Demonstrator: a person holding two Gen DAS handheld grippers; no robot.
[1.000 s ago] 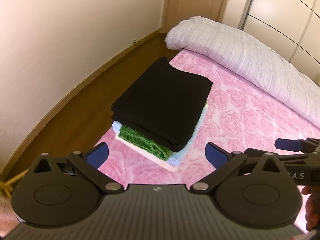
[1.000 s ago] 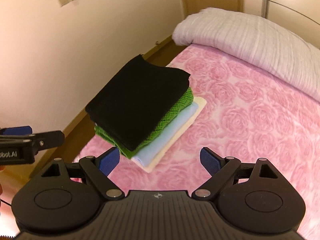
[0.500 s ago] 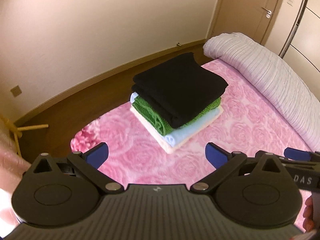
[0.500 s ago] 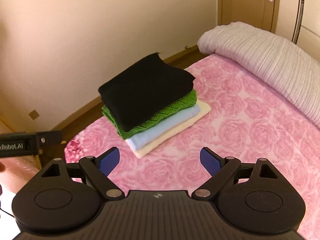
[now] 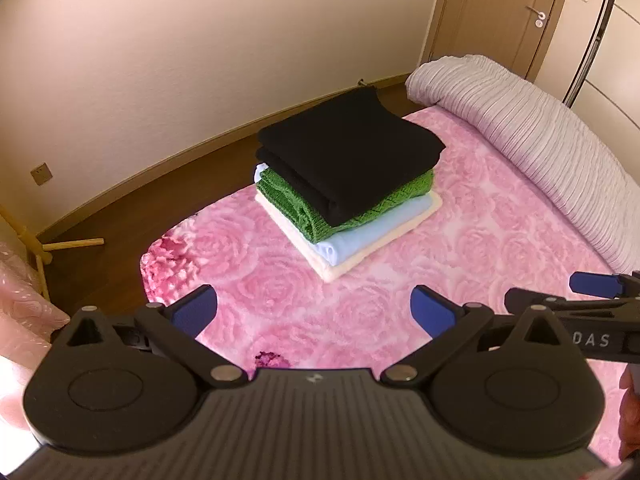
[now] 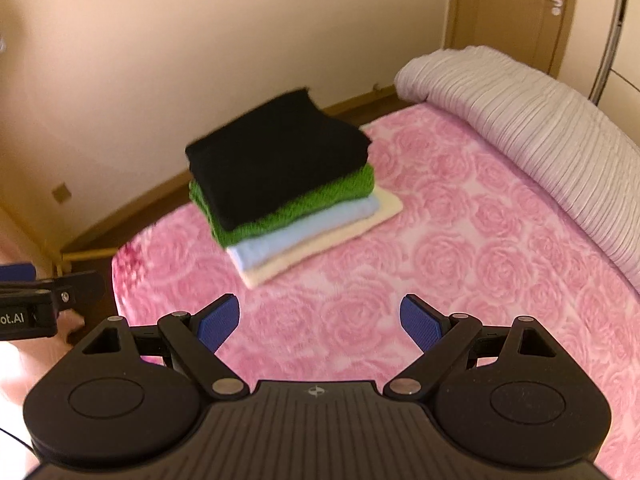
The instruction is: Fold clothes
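Observation:
A stack of folded clothes (image 5: 348, 184) lies on the pink rose-patterned bed (image 5: 460, 280) near its far corner: a black piece (image 5: 348, 152) on top, then a green knit (image 5: 400, 196), a light blue piece (image 5: 372, 236) and a cream piece (image 5: 348, 268). The stack also shows in the right wrist view (image 6: 288, 184). My left gripper (image 5: 314, 312) is open and empty, held above the bed short of the stack. My right gripper (image 6: 320, 322) is open and empty, also short of the stack.
A rolled grey-lilac quilt (image 5: 532, 136) lies along the bed's far right side. A wooden floor (image 5: 120, 216) and a beige wall (image 5: 200, 60) lie beyond the bed. A wooden stand (image 5: 36, 248) is at the left. A door (image 5: 516, 12) is at the back right.
Both grippers have drawn back and away from the stack, which now looks smaller and farther. More of the bed, floor and wall shows. The stack has not moved.

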